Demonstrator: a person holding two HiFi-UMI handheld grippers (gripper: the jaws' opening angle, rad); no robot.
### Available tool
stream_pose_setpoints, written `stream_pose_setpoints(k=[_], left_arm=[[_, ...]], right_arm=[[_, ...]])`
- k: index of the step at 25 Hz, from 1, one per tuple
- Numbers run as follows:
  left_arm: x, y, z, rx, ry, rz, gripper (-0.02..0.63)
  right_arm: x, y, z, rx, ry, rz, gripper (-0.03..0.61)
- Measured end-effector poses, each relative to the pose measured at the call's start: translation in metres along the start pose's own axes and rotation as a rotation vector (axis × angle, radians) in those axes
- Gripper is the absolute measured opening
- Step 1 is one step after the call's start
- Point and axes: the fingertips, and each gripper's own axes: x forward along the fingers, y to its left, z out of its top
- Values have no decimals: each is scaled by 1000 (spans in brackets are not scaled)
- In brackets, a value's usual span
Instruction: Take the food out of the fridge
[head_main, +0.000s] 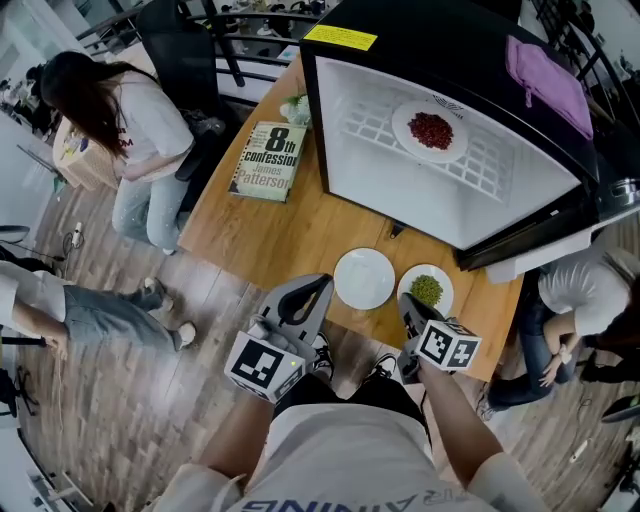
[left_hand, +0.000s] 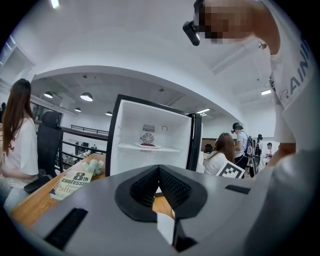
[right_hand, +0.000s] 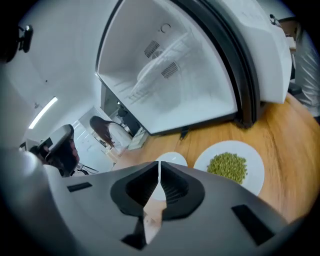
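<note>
Both the left gripper (head_main: 318, 286) and right gripper (head_main: 408, 302) have jaws pressed together on nothing, near the table (head_main: 300, 225) edge. The green peas plate (head_main: 427, 290) sits on the table just beside an empty plate (head_main: 364, 277). The red beans plate (head_main: 431, 131) is on the shelf in the open fridge (head_main: 400, 190).

Wood-grain table (head_main: 300, 230) — glossy white plate (head_main: 364, 278), smooth plastic fridge interior (head_main: 400, 190).

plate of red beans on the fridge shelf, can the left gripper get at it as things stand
Probably yes. The fridge stands open, the plate of red beans sits alone on its wire shelf, and nothing blocks the left gripper, though its jaws are shut.
</note>
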Motion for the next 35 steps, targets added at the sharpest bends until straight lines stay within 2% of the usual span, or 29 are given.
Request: stream_pose_setpoints(k=[3,8,11,17,21,35], left_arm=[[4,-7,11,14,-12,-8,8],[12,-18,27,31,-33,-16,8],[17,-25,43,49,-56,-28,7],[26,-36,76,93,-108,-53,7],[28,-38,88,103,-124,-61,8],[25,-39,96,114,-151,-65,6]], right_arm=[[-20,15,36,-121,-99,19,29],[-54,49,84,-405,-222,6,29],[-76,71,112,-493,-300,5,29],[-119,100,166,-492,-456,36,29],[-135,109,183,-500,-513,45,29],[-138,111,188,-477,-513,34,29]])
